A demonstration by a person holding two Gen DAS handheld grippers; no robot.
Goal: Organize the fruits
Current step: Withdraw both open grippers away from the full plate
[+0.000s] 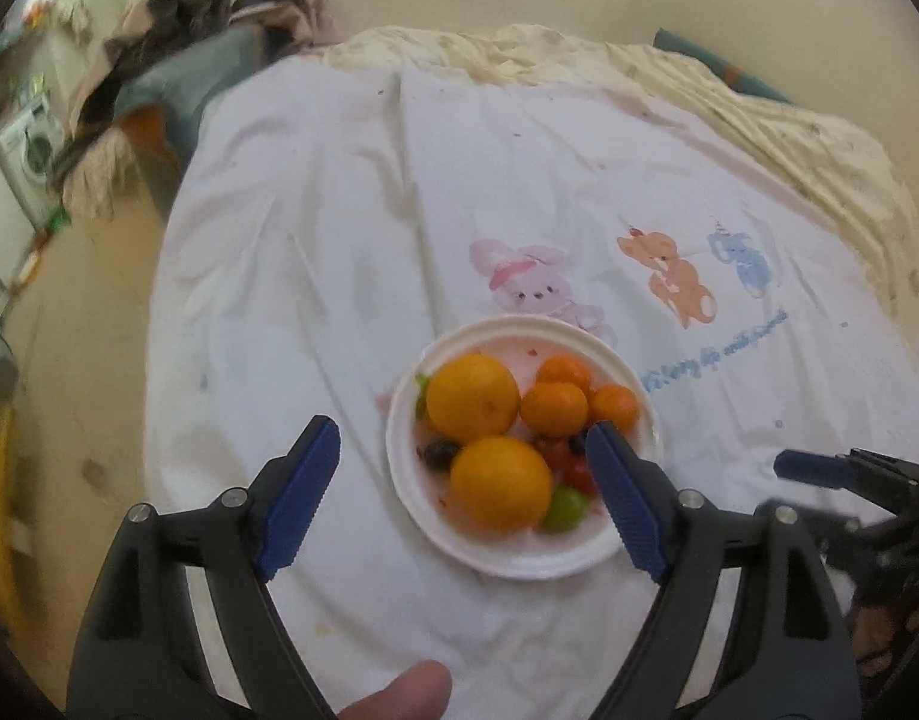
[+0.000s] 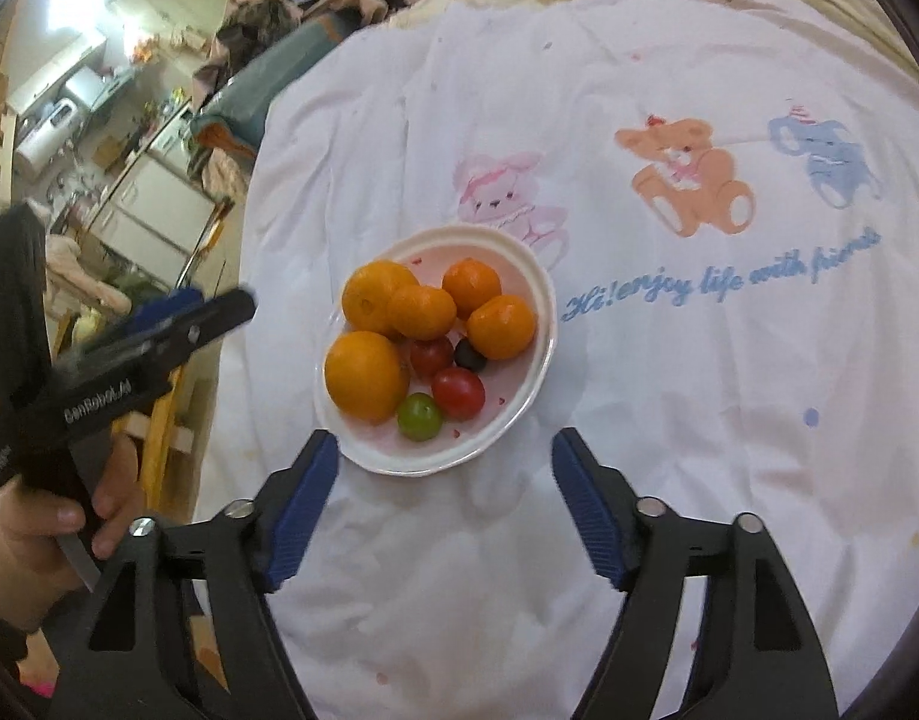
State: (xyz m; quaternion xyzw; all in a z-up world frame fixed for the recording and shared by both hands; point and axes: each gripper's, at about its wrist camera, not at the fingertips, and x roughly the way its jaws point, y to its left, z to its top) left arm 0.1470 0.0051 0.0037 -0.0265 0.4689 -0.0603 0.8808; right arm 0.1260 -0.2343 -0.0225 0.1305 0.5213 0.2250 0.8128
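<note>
Fruit: two large oranges (image 2: pixel 365 375), three mandarins (image 2: pixel 501 327), cherry tomatoes (image 2: pixel 458 391), a green one and a dark grape all lie together in the white bowl (image 2: pixel 543 324).
Bowl: rests on the bed's white printed sheet (image 2: pixel 669 420), within reach of both tools.
Left hand-held gripper (image 1: pixel 462 483): jaws apart, empty, straddling the bowl's near side.
Right hand-held gripper (image 2: pixel 444 480): jaws apart, empty, just short of the rim.
Stage: fits either fruit gathered or awaiting sorting.

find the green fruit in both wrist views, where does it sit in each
Left wrist: the green fruit sits low right in the white bowl, right of the nearest big orange, just left of the tool's right finger.
Right wrist: the green fruit is at the bowl's near edge, between the near big orange and a red tomato.
Shared landmark: the pink bunny print beyond the bowl.
</note>
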